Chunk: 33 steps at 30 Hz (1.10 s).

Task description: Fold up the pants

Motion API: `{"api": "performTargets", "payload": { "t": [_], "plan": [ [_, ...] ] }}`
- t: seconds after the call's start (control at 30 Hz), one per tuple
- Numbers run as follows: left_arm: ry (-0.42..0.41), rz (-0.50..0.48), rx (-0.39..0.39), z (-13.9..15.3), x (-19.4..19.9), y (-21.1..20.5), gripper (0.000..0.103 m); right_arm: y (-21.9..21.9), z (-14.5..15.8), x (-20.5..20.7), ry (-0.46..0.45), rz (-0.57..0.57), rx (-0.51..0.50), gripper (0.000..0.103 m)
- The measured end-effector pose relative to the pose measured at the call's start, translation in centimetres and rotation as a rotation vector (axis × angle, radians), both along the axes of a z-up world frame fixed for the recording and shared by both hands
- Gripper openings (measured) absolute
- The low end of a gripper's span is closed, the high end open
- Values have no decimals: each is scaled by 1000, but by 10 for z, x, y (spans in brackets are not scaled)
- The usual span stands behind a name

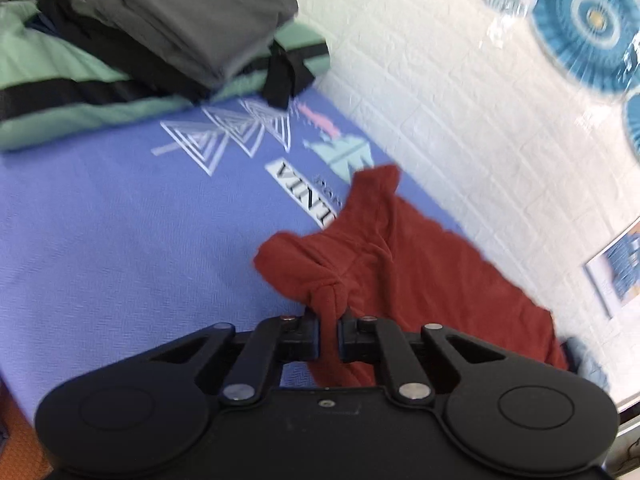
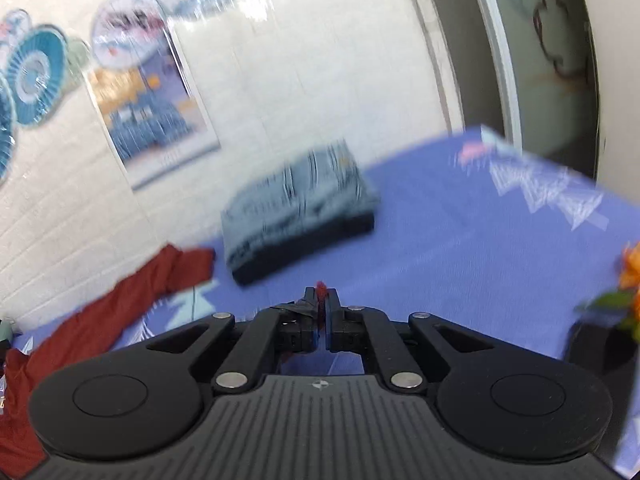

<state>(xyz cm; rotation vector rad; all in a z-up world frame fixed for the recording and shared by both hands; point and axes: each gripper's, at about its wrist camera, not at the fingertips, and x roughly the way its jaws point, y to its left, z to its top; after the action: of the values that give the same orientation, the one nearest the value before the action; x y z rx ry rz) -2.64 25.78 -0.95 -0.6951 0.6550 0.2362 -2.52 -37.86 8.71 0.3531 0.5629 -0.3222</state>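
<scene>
Both claws were clamped on the rust-red pants (image 1: 404, 264): my left gripper (image 1: 329, 316) pinched a bunched fold, my right gripper (image 2: 322, 300) nipped a sliver of edge. The rest lay on the blue sheet (image 1: 120, 220) near the wall. I judged level, even lifting best.

The right gripper (image 2: 321, 300) pinches a bit of red pants (image 2: 100, 320) over the blue sheet (image 2: 460, 248); beyond the gripper lies a dark folded bundle (image 2: 300, 208).
</scene>
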Motion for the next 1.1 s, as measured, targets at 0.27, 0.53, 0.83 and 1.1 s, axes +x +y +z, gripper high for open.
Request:
{"api": "performTargets", "payload": {
  "t": [0.27, 0.53, 0.83, 1.1],
  "plan": [
    [154, 0, 0, -48, -10, -2, 0, -10, -69, -50, 255, -77, 124, 4],
    [154, -2, 69, -36, -13, -6, 21, -1, -57, -45, 280, -43, 12, 50],
    [21, 31, 129, 31, -32, -11, 87, -3, -39, -1, 160, 68, -105, 85],
    [6, -240, 165, 29, 29, -86, 89, -8, -85, 43, 229, 155, 50, 69]
  ]
}}
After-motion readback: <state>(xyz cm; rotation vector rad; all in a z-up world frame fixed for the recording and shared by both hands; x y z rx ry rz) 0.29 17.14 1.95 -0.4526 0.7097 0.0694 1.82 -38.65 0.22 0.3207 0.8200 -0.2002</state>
